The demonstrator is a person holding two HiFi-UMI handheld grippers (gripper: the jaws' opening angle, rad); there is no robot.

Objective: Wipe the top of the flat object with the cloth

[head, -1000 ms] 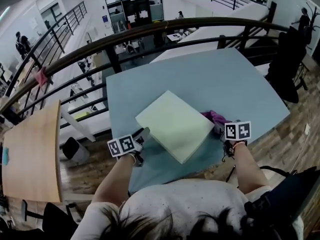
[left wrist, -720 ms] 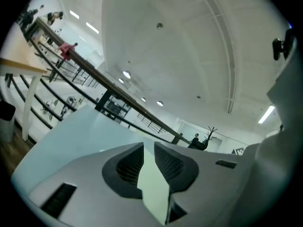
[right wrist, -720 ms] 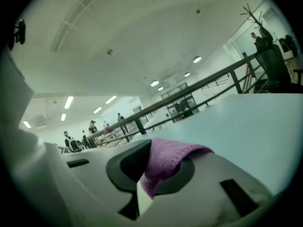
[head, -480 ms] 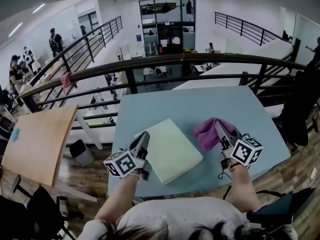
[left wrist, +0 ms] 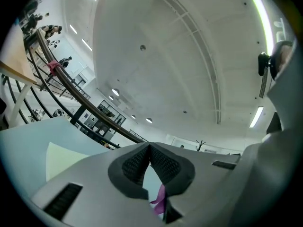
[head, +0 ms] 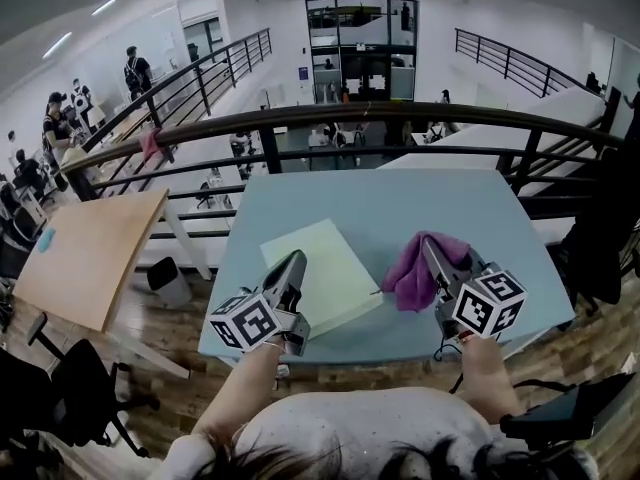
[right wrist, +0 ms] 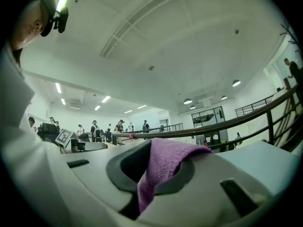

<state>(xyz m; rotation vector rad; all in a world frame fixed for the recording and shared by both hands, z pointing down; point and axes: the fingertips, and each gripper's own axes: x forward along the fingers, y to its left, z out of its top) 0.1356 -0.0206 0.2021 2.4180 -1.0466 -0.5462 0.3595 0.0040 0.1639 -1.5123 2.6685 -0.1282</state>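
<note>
A pale green flat object [head: 318,273] lies on the blue-grey table [head: 400,203], toward its near left side. My left gripper [head: 296,260] hovers raised over the object's near edge; its jaws have just been closing and are shut, tips touching with nothing between them [left wrist: 150,146]. The flat object [left wrist: 66,157] shows low at the left of the left gripper view. My right gripper [head: 430,248] is raised above the table to the right of the object, shut on a purple cloth [head: 418,273] that hangs from its jaws. The cloth [right wrist: 163,167] fills the gap between the right jaws.
A dark curved railing [head: 400,118] runs just beyond the table's far edge, with a drop to a lower floor behind it. A wooden table [head: 90,253] stands to the left, a black chair [head: 70,398] at the lower left, a dark coat [head: 610,228] at the right.
Both grippers have risen from table level. The right one lifted the purple cloth off the table beside the flat object. The left one left the object's near corner.
</note>
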